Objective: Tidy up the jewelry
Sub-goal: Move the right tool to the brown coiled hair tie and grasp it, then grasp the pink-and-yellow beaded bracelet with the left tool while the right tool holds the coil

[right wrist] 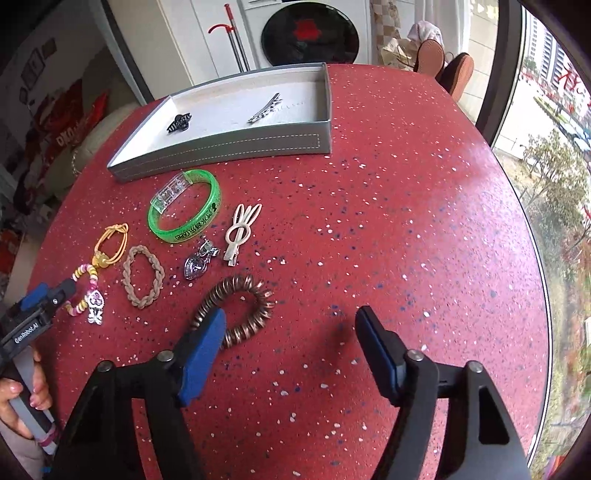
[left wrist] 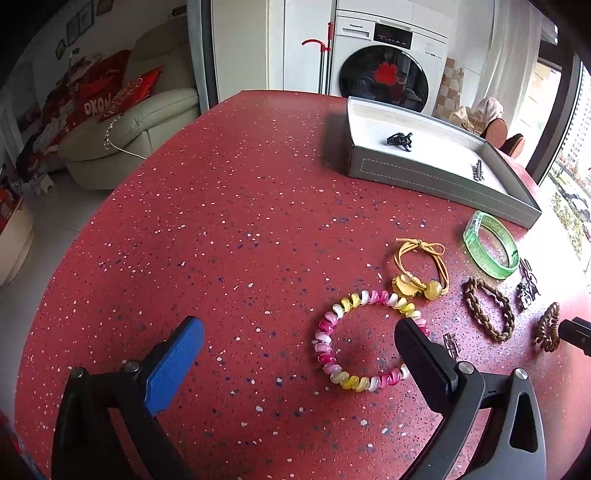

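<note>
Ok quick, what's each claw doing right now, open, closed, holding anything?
Left claw: open, empty, one finger over the pink and yellow spiral hair tie.
Right claw: open, empty, next to the brown spiral hair tie.

Work surface: round red table (left wrist: 229, 206), speckled with white and dark flecks. Behind its far edge stands a white front-loading washing machine (left wrist: 388, 70), dark round door bearing a red emblem. Left of the machine, a mop or similar tool (left wrist: 325, 62) leans upright; grey shaft, red handle hook. Far left of the left wrist view: cream sofa (left wrist: 147, 118) with red cushions (left wrist: 122, 88) piled on it. Framed pictures (left wrist: 79, 26) on the wall above, too dark to read. Right side: large window (right wrist: 546, 147) showing trees and buildings outside. Two brown round chair backs, possibly, (right wrist: 443, 62) just past the table edge.
</note>
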Demonstrator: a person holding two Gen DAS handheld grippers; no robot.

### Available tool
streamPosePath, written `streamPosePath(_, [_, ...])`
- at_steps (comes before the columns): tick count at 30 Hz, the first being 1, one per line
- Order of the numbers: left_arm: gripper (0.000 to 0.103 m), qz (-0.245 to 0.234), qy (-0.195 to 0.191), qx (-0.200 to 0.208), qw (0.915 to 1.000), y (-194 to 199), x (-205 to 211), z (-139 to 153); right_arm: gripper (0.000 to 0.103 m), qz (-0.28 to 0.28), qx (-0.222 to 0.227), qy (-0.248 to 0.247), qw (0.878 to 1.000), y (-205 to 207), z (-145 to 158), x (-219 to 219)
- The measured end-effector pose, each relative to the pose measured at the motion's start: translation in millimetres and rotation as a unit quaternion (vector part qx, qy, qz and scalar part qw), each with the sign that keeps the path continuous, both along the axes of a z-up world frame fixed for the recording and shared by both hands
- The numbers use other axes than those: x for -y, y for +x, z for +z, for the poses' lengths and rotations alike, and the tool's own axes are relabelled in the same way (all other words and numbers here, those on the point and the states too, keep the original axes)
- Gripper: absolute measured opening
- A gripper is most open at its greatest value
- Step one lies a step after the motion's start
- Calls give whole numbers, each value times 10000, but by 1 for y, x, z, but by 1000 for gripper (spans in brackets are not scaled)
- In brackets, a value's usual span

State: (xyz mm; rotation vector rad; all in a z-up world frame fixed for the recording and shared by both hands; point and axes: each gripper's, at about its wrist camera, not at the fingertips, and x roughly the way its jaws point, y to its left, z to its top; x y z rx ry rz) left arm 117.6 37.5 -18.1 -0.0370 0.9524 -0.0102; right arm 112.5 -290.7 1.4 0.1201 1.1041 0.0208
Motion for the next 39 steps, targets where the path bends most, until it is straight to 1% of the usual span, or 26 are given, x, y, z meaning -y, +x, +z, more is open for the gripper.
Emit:
streamPosePath(1, [103,0,21,-12,10000,1,0,-1,65,43,-10,-54,10000,1,-1,-3])
streamPosePath(4, [103,-7,44,-54,10000,1,2,-4,60,131,33,-264,9996,2,-3,-11])
streamPosePath(7, [103,-57,65,-55,9999,0,4,-5,59,187,68,-443,9988,1,-4,-17])
streamPosePath(9, [97,-119,124,-72,9998,0,6,-6,56,225,89,-594,9979,0,-5,-20])
streamPosePath(10, [96,-144,156,-92,9997,0,7,-7,55,252,108,-646,9975,-1,-5,-21])
streamPosePath(12, [96,-146,190,-59,9997,0,8,-6,48,303,123,-633,9975,-2,-5,-22])
streamPosePath(13, [94,-153,194,-51,9997,-1,8,-6,41,317,128,-652,9973,-2,-4,-23])
streamPosePath(15, [90,-205,178,-27,9996,-2,10,-5,30,370,132,-638,9972,-3,-3,-25])
streamPosePath(19, [80,-320,216,7,9993,-4,16,-3,18,465,130,-665,9966,-3,-3,-32])
streamPosePath(21, [76,-381,231,21,9990,-5,19,-3,16,468,128,-662,9966,-4,-2,-33])
streamPosePath(24, [65,-458,232,27,9987,-6,21,-1,12,476,131,-628,9968,-6,-2,-34])
streamPosePath(25, [56,-470,251,35,9986,-6,23,-1,12,483,136,-627,9968,-7,-2,-33])
streamPosePath(26, [51,-504,266,42,9984,-6,24,0,12,488,139,-620,9968,-7,-2,-33])
streamPosePath(27, [51,-522,277,39,9982,-6,24,0,12,475,147,-587,9970,-8,-2,-32])
streamPosePath(28, [41,-554,262,39,9981,-7,25,0,12,456,158,-549,9973,-9,-1,-31])
streamPosePath(29, [28,-595,247,36,9979,-7,26,0,12,431,172,-508,9976,-10,0,-29])
streamPosePath(31, [28,-627,274,24,9977,-7,27,0,12,397,186,-424,9981,-11,1,-27])
streamPosePath(34, [28,-653,153,-6,9977,-8,25,1,12,377,229,-249,9987,-13,5,-23])
streamPosePath(39, [28,-662,11,54,9978,-12,22,7,12,412,301,-104,9986,-18,12,-21])
